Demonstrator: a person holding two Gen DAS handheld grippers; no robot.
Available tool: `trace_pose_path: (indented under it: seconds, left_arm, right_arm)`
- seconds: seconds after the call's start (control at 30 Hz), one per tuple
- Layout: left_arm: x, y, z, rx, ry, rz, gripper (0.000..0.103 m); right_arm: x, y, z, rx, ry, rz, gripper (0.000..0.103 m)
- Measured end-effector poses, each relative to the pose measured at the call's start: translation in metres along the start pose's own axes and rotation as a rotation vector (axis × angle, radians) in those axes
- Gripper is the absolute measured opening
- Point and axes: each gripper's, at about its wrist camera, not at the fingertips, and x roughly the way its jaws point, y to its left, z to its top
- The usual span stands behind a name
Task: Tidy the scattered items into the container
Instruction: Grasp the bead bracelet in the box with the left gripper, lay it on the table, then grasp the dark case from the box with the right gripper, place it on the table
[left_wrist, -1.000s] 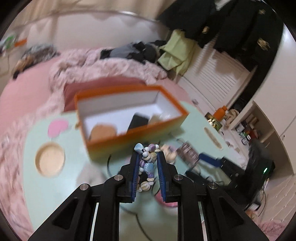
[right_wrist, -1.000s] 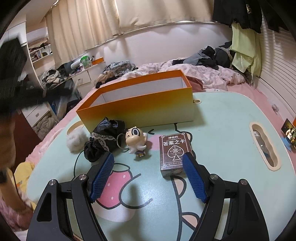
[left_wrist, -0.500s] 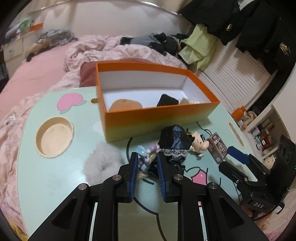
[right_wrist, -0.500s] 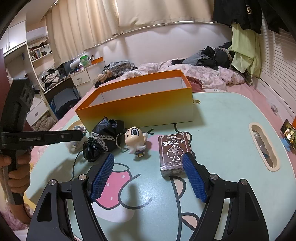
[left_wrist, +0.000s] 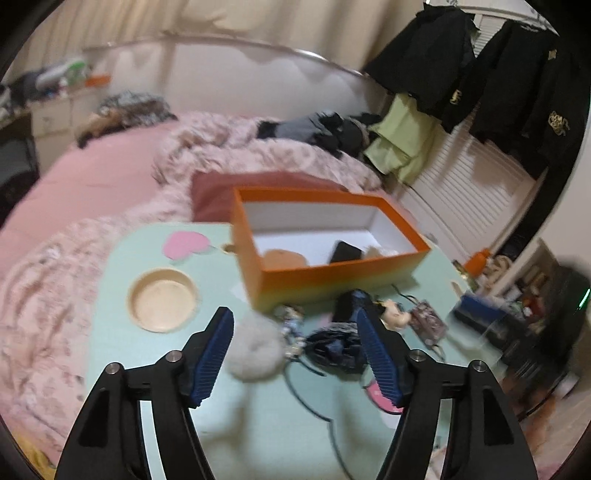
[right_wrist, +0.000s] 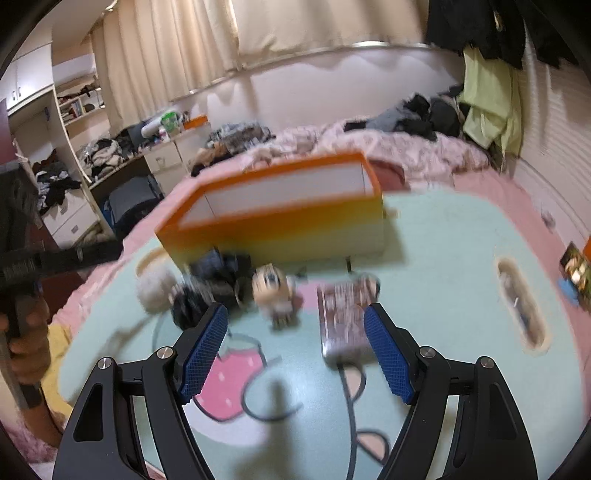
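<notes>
So far: some things are in, more are out.
Box: the orange box (left_wrist: 332, 273) sits in the middle of the left view, with a round tan thing (left_wrist: 282, 258) and a black thing (left_wrist: 345, 253) inside.
Left out: fluffy pom-pom (left_wrist: 255, 354), bead charm (left_wrist: 291, 325), black lace cloth (left_wrist: 336, 350), little doll (right_wrist: 275, 291), card deck (right_wrist: 343, 321), all in front of the box.
Left gripper (left_wrist: 295, 354): wide apart, holding nothing.
Right gripper (right_wrist: 291, 350): wide apart, holding nothing.
</notes>
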Motion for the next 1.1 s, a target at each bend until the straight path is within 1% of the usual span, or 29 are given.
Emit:
trace_pose_path:
  seconds: [0.07, 0.1, 0.13, 0.2, 0.27, 0.3, 0.33, 0.37, 0.4, 0.5, 0.6, 0.73, 0.77, 0.8, 0.83, 0.87, 0.97, 1.1]
  left_arm:
    - [-0.004, 0.002, 0.0, 0.001, -0.016, 0.005, 0.071]
    - [-0.004, 0.002, 0.0, -0.001, -0.016, -0.009, 0.071]
    - [-0.004, 0.003, 0.0, -0.002, -0.012, -0.022, 0.071]
    - [-0.004, 0.003, -0.002, 0.0, 0.001, -0.054, 0.071]
    - [-0.003, 0.004, -0.003, 0.0, 0.017, -0.088, 0.071]
    - [-0.004, 0.005, -0.004, -0.004, 0.024, -0.104, 0.071]
    - [-0.004, 0.005, -0.004, -0.009, 0.025, -0.114, 0.071]
    - [-0.004, 0.005, -0.005, -0.013, 0.021, -0.118, 0.071]
    - [-0.005, 0.007, -0.005, -0.019, 0.015, -0.116, 0.071]
    - [-0.007, 0.009, -0.006, -0.031, 0.004, -0.11, 0.071]
    - [-0.008, 0.011, -0.007, -0.04, 0.005, -0.118, 0.071]
    - [-0.009, 0.013, -0.008, -0.045, 0.0, -0.122, 0.071]
    - [-0.009, 0.013, -0.008, -0.046, -0.001, -0.123, 0.071]
    - [-0.008, 0.013, -0.008, -0.047, 0.0, -0.125, 0.071]
    - [-0.008, 0.014, -0.008, -0.046, 0.001, -0.125, 0.071]
    - [-0.008, 0.014, -0.008, -0.045, 0.003, -0.126, 0.071]
    - [-0.007, 0.013, -0.008, -0.046, 0.003, -0.126, 0.071]
    - [-0.006, 0.014, -0.009, -0.053, 0.006, -0.122, 0.071]
  right_arm:
    - [-0.005, 0.006, 0.033, -0.008, -0.004, -0.008, 0.077]
    - [-0.003, 0.009, 0.048, -0.014, 0.015, -0.009, 0.077]
    - [0.005, 0.013, 0.065, -0.022, 0.056, 0.006, 0.077]
    - [0.041, 0.02, 0.1, -0.016, 0.225, 0.088, 0.077]
    - [0.076, 0.021, 0.117, 0.01, 0.355, 0.126, 0.076]
    - [0.097, 0.021, 0.123, 0.028, 0.419, 0.123, 0.072]
    - [0.118, 0.02, 0.126, 0.042, 0.481, 0.094, 0.067]
    - [0.134, 0.02, 0.128, 0.043, 0.525, 0.061, 0.06]
    - [0.148, 0.02, 0.129, 0.032, 0.56, 0.028, 0.059]
    - [0.176, 0.024, 0.127, -0.008, 0.626, -0.047, 0.059]
    - [0.193, 0.021, 0.118, -0.032, 0.673, -0.085, 0.059]
    - [0.205, 0.014, 0.111, 0.014, 0.725, -0.022, 0.059]
    - [0.207, 0.014, 0.11, 0.016, 0.731, -0.016, 0.055]
    - [0.208, 0.015, 0.109, 0.009, 0.73, -0.023, 0.043]
    - [0.207, 0.015, 0.11, 0.001, 0.722, -0.044, 0.034]
    - [0.206, 0.013, 0.111, -0.002, 0.71, -0.065, 0.03]
    - [0.2, 0.008, 0.111, -0.004, 0.67, -0.063, 0.03]
    - [0.181, 0.002, 0.117, 0.025, 0.581, -0.027, 0.03]
